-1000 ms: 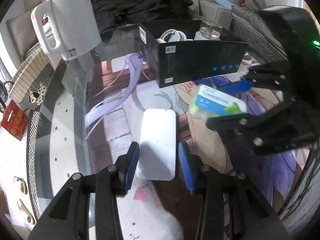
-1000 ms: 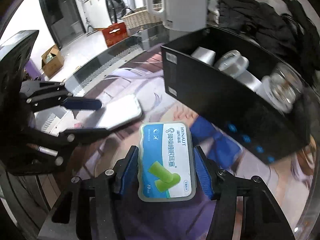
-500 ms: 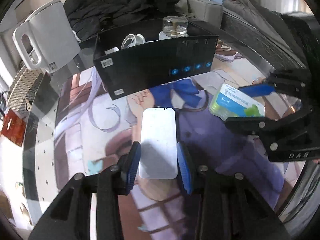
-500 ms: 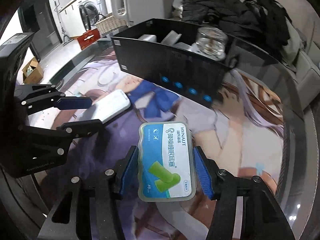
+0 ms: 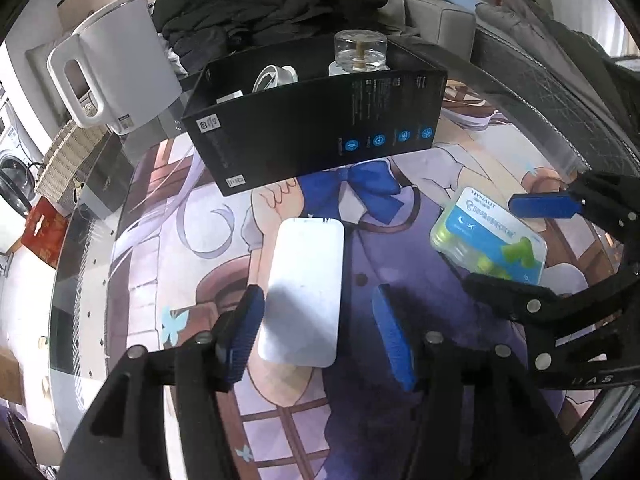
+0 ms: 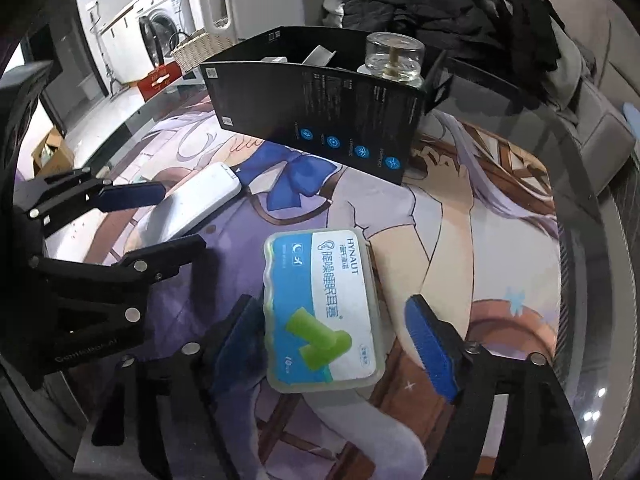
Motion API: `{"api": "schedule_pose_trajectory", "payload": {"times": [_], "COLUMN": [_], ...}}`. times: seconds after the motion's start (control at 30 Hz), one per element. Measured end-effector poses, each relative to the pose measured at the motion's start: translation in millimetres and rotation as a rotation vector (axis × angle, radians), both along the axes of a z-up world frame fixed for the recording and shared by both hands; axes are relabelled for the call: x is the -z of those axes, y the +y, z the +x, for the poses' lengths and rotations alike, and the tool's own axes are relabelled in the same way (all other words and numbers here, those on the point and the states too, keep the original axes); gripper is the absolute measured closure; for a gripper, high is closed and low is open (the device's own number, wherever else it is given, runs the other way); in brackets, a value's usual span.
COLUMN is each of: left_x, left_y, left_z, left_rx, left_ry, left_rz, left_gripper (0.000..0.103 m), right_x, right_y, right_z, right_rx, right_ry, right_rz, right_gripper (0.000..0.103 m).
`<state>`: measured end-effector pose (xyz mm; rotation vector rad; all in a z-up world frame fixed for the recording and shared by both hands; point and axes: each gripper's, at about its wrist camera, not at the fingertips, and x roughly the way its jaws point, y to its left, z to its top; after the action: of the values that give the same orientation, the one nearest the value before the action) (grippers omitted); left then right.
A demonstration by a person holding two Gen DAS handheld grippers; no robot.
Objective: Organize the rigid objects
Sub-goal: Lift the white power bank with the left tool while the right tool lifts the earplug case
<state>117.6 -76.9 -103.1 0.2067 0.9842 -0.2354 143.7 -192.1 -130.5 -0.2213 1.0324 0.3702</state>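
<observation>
A white flat device lies on the printed mat between the pads of my left gripper, which stands open with a gap at the right pad. A clear earplug box with a blue label rests on the mat between the spread pads of my right gripper, also open. In the left wrist view the earplug box and the right gripper sit to the right. The right wrist view has the white device and the left gripper at the left. Behind both stands an open black box.
The black box holds a glass jar and white items. A white kettle stands left of it on the round glass table. Dark clothes are piled behind. A wicker basket sits beyond the table edge.
Both grippers have gone from shut to open. The white device and the earplug box now lie free on the mat, farther back from the black box.
</observation>
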Motion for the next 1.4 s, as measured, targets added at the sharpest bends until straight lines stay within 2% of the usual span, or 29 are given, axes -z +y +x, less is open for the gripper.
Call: {"api": "schedule_pose_trajectory", "payload": {"times": [0.13, 0.37, 0.63, 0.8, 0.97, 1.03, 1.23, 1.3, 1.4], "left_x": [0, -1, -14, -4, -3, 0, -1, -1, -2], "left_y": [5, 13, 25, 19, 9, 5, -1, -1, -1], "left_z": [-1, -3, 9, 15, 12, 13, 13, 13, 13], "left_rx": [-0.007, -0.019, -0.058, -0.053, -0.026, -0.011, -0.006, -0.004, 0.007], "left_ry": [0.015, 0.004, -0.013, 0.019, -0.001, 0.022, 0.014, 0.018, 0.029], "left_rz": [-0.017, -0.001, -0.052, -0.021, 0.012, 0.000, 0.013, 0.008, -0.008], "left_gripper": [0.046, 0.046, 0.045, 0.045, 0.044, 0.044, 0.044, 0.045, 0.060], "right_x": [0, -1, -28, -17, -7, -5, 1, 0, 0], "right_y": [7, 9, 1, 3, 5, 5, 3, 2, 2], "right_z": [-4, 1, 13, 19, 14, 12, 8, 7, 6], "right_rx": [-0.019, -0.002, 0.031, 0.022, 0.004, -0.002, -0.008, -0.014, -0.011], "right_ry": [0.017, 0.008, -0.057, -0.016, -0.003, -0.003, 0.003, -0.002, -0.009], "right_rz": [0.025, 0.011, 0.046, 0.026, -0.001, -0.008, -0.021, -0.021, -0.017], "right_gripper": [0.020, 0.020, 0.020, 0.020, 0.020, 0.020, 0.021, 0.024, 0.033]}}
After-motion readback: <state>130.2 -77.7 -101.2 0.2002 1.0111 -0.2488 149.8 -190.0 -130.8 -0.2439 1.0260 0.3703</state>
